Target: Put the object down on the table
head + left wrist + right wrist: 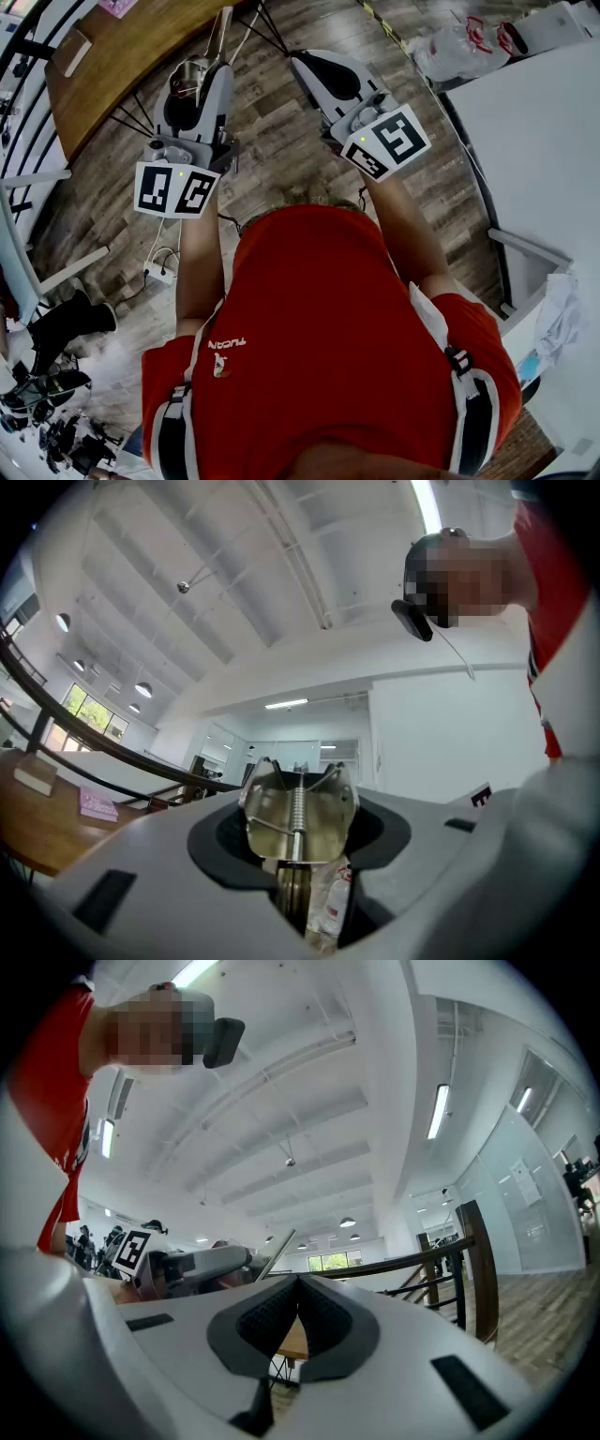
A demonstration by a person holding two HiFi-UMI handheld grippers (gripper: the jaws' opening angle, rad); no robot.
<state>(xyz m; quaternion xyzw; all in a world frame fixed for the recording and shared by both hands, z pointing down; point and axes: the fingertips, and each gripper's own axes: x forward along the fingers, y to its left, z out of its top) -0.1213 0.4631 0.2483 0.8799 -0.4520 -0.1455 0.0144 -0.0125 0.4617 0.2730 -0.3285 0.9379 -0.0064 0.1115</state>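
Note:
My left gripper (199, 82) is held up in the air, shut on a shiny metal tool (298, 803) with a coil spring down its middle. In the head view the metal tool's (221, 28) thin handle sticks out past the jaws. A crumpled plastic wrapper (333, 902) sits low between the same jaws. My right gripper (317, 67) is raised beside it, a little apart. Its ribbed pads (281, 1312) meet at the tip with nothing between them. The right gripper view also shows the left gripper (192, 1265) and the metal tool's handle (277, 1251).
A white table (534, 141) stands to the right, with plastic bags (459, 42) on the floor beyond its corner. A curved wooden table (112, 56) is at the upper left. Wood floor (281, 141) lies below the grippers. Dark gear (56, 375) clutters the lower left.

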